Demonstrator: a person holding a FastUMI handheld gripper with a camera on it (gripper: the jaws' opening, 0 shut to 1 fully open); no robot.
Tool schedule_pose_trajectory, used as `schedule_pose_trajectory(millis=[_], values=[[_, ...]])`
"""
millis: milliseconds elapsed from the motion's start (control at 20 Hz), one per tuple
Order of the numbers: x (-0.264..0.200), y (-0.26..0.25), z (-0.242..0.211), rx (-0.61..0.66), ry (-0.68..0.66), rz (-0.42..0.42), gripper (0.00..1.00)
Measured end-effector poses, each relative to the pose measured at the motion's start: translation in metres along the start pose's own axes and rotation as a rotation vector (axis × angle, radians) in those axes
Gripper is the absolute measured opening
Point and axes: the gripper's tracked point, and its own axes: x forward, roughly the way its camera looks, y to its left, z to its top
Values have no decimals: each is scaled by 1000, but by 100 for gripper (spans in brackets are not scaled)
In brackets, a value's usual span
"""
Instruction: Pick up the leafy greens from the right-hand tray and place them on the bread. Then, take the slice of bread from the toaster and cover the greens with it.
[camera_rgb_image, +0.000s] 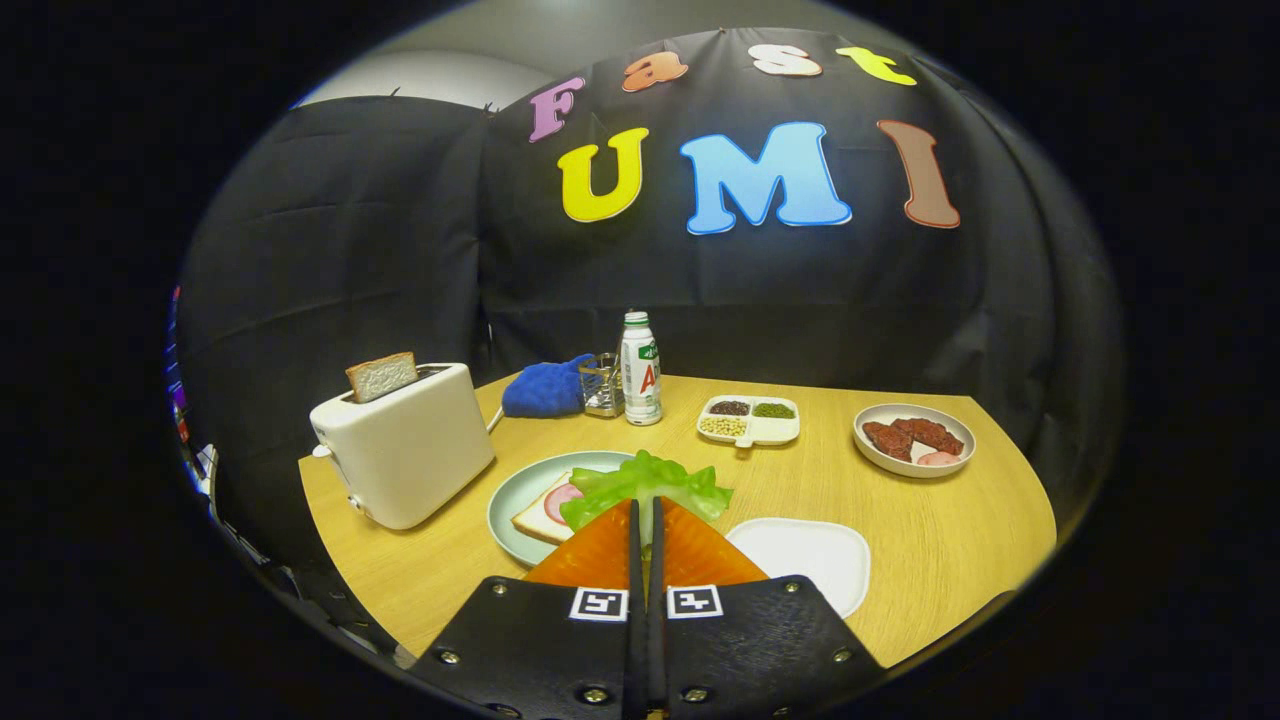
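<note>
The leafy greens (648, 484) spread crosswise, their long axis running left to right across the lower middle of the frame, ruffled edges fanning out to both sides. They sit right at the tips of the two orange fingers (598, 552), which are drawn close together with only a thin slit between them, and the leaf appears pinched in that slit. The gripper (646, 512) holds the greens over the pale green plate (520, 491), just above one slice of bread (541, 522) with a pink round of ham (561, 500) on it.

Just right of the fingers lies one white tray (812, 558), bare on top. At the left of the frame stands one white toaster (405, 443) with a single slice of toast (382, 375) poking up from its slot, tilted slightly.

Farther back on the wooden table (940, 530) are one blue mitt (545, 390), one wire holder (601, 384), one bottle (640, 368), one divided dish (749, 420) of beans, and one bowl (913, 439) of red meat pieces.
</note>
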Motion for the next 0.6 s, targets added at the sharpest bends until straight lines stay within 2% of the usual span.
schedule_pose_trajectory(millis=[300, 600], values=[[40, 40, 4, 53, -3, 56, 0], [73, 54, -3, 18, 0, 15, 0]])
